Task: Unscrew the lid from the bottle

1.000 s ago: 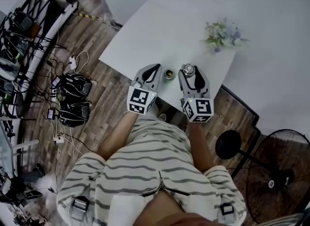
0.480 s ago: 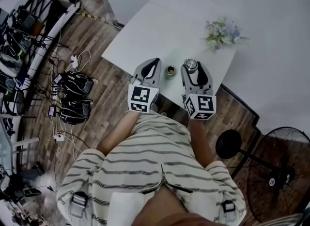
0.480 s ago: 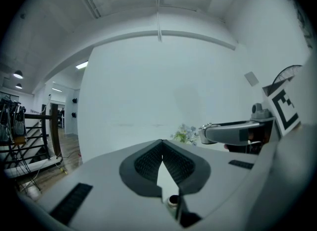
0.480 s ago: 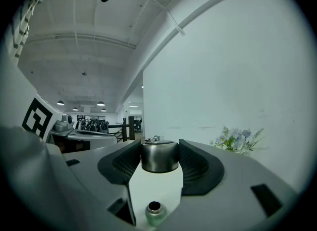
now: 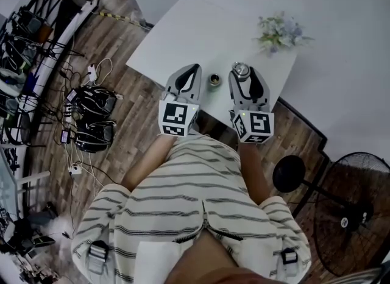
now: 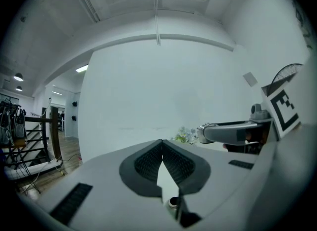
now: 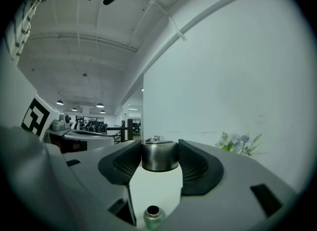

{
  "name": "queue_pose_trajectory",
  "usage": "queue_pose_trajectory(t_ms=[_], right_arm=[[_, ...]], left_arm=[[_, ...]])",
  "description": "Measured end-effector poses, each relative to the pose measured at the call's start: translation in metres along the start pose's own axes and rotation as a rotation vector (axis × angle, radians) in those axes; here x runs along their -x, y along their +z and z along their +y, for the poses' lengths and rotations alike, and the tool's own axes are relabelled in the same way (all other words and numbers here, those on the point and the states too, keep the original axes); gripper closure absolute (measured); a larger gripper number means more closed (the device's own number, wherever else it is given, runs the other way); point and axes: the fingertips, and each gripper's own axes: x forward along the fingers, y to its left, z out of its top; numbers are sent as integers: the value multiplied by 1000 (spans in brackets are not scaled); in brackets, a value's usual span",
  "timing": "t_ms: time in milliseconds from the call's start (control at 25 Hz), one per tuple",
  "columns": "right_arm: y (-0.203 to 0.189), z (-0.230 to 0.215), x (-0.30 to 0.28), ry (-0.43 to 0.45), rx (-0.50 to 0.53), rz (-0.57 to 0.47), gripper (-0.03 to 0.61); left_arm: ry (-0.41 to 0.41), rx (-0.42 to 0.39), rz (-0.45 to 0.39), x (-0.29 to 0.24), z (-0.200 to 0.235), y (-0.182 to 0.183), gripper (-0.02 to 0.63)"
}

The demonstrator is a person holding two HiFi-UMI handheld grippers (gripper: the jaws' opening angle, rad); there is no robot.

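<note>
Lid [image 7: 159,158] gripped by right gripper [image 7: 158,143], left gripper [image 6: 162,142] closed empty beside open bottle [image 5: 214,80]

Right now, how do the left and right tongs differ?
Left tongs are shut tip to tip; right tongs stand apart, closing on the metal lid. Left tongs hold nothing; right tongs hold that lid. Both flank the open bottle.

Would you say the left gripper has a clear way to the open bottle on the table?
Probably yes: the bottle stands beside the left gripper with only bare table between them, though its shut jaws would need to open.
</note>
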Motion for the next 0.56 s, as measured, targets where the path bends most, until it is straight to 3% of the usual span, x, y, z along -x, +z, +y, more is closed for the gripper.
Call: queue_pose_trajectory(t_ms=[560], right_arm=[[5,3,4,11,15,-26,339]], left_arm=[[-15,-3,-18,5,-8,2,615]])
